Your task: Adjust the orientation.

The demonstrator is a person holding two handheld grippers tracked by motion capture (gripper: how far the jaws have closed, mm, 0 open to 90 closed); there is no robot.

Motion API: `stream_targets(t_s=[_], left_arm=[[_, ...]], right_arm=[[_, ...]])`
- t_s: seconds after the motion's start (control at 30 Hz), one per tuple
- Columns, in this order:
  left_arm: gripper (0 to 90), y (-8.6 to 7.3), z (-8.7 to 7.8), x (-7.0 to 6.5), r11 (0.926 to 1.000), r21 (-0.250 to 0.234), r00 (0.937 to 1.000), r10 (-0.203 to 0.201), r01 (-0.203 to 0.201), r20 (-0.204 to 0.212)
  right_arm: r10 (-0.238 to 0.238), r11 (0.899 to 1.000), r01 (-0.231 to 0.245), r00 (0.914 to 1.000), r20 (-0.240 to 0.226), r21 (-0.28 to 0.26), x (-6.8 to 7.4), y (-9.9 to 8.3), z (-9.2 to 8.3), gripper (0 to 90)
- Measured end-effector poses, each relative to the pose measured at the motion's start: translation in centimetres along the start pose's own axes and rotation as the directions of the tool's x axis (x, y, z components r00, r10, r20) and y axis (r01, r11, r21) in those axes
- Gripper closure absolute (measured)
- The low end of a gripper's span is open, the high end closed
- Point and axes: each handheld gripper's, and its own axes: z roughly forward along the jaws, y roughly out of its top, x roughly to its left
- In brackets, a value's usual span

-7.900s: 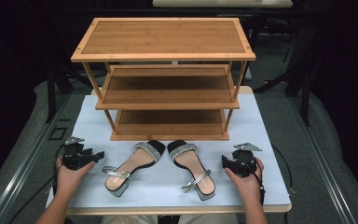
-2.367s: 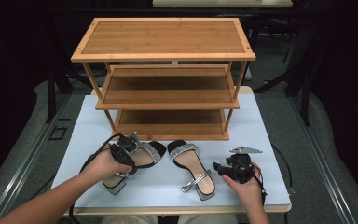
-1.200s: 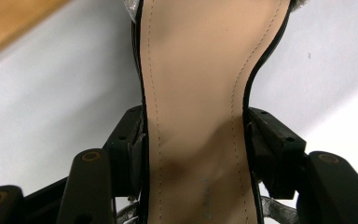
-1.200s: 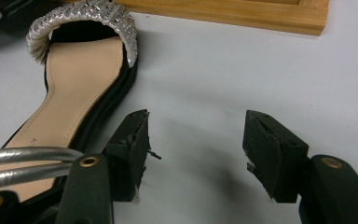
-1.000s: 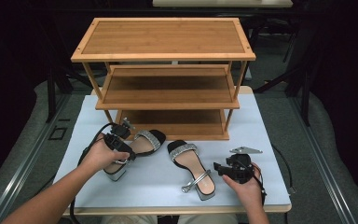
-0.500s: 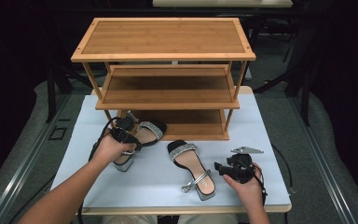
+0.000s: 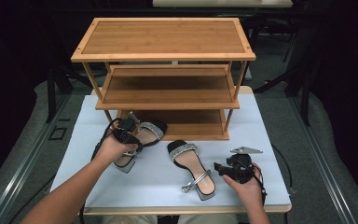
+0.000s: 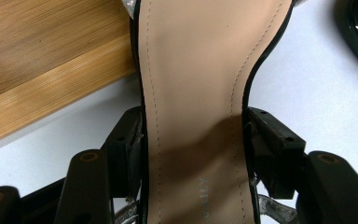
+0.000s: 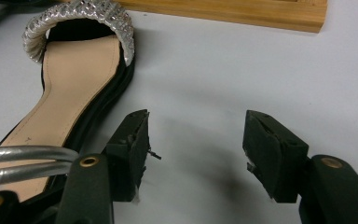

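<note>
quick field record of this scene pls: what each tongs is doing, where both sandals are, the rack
left tongs: shut on left sandal, jaws clamping its sole from both sides
left sandal: toe at the rack's bottom shelf edge, heel end under the hand
right tongs: open, nothing between the jaws, over bare table
right sandal: flat on the white table, beside the right tongs, not held
shoe rack: wooden, three tiers, no shoes on the shelves that show
</note>
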Motion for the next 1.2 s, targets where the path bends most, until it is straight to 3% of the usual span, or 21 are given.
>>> stream_targets(t_s=[0.17, 0.33, 0.37, 0.4, 0.43, 0.47, 0.57, 0.67, 0.7, 0.73, 0.77, 0.83, 0.97, 1.2], left_arm=[[42.0, 0.1, -0.3, 0.5, 0.999, -0.005, 0.9984, -0.044, 0.044, 0.037], [42.1, 0.1, -0.7, 0.4, 0.9988, -0.027, 0.9988, -0.041, 0.041, 0.027], [42.1, 0.2, -0.9, 0.6, 0.9996, -0.028, 0.9997, -0.003, 0.003, 0.024], [41.8, 0.3, -1.0, 0.7, 0.9975, -0.039, 0.9974, 0.061, -0.059, 0.039], [41.7, 0.1, -1.1, 0.1, 0.9989, -0.047, 0.9998, 0.007, -0.006, 0.02], [41.7, 0.1, -1.3, 0.1, 0.999, -0.04, 0.9998, 0.02, -0.02, 0.0], [44.4, 0.1, -2.3, -0.2, 0.9955, -0.083, 0.9989, 0.043, -0.044, -0.02], [45.3, 0.0, -3.8, -0.5, 0.9923, -0.119, 0.9993, 0.036, -0.035, 0.006], [45.6, 0.0, -4.3, -0.5, 0.9934, -0.104, 0.9986, 0.05, -0.048, 0.015], [45.7, -0.2, -4.4, -0.8, 0.9957, -0.092, 0.9993, 0.009, -0.006, 0.036], [45.8, -0.4, -4.6, -0.7, 0.9951, -0.093, 0.9984, 0.036, -0.032, 0.044], [47.5, -1.0, -5.3, -0.8, 0.99, -0.126, 0.9978, 0.065, -0.063, 0.014], [48.7, -2.4, -6.1, -1.2, 0.9849, -0.151, 0.9951, 0.092, -0.086, 0.035], [53.8, -4.2, -8.0, -1.6, 0.9726, -0.197, 0.9909, 0.131, -0.123, 0.029]], right_arm=[[0.001, 1.0, -0.001, 1.0, 0.002, 0.003, 0.0, 0.0, 0.1, 40.3], [0.0, 1.0, 0.0, 1.0, 0.002, 0.002, 0.0, 0.0, 0.1, 40.2], [0.0, 1.0, 0.0, 1.0, 0.001, 0.002, 0.0, 0.0, 0.1, 40.2], [0.0, 1.0, 0.0, 1.0, 0.002, 0.002, 0.0, 0.0, 0.1, 40.2], [0.002, 1.0, -0.002, 1.0, 0.008, -0.002, 0.0, -0.1, 0.2, 40.2], [0.0, 1.0, 0.0, 1.0, 0.007, -0.002, 0.0, -0.1, 0.2, 40.2], [0.004, 1.0, -0.004, 1.0, 0.008, -0.003, 0.0, 0.0, 0.1, 40.2], [0.002, 1.0, -0.002, 1.0, 0.0, 0.002, 0.0, 0.0, 0.1, 40.2], [0.002, 1.0, -0.002, 1.0, 0.007, -0.004, 0.0, -0.1, 0.1, 40.2], [0.002, 1.0, -0.002, 0.9998, 0.017, -0.002, 0.1, 0.0, 0.1, 40.2], [0.003, 1.0, -0.003, 1.0, 0.006, -0.001, 0.0, 0.0, 0.1, 40.2], [0.005, 1.0, -0.005, 0.9999, -0.014, 0.001, 0.0, 0.0, 0.0, 40.2], [0.008, 1.0, -0.008, 1.0, 0.003, -0.006, 0.0, 0.0, 0.1, 40.2], [-0.001, 1.0, 0.001, 1.0, -0.004, 0.003, 0.1, 0.0, 0.1, 40.2]])
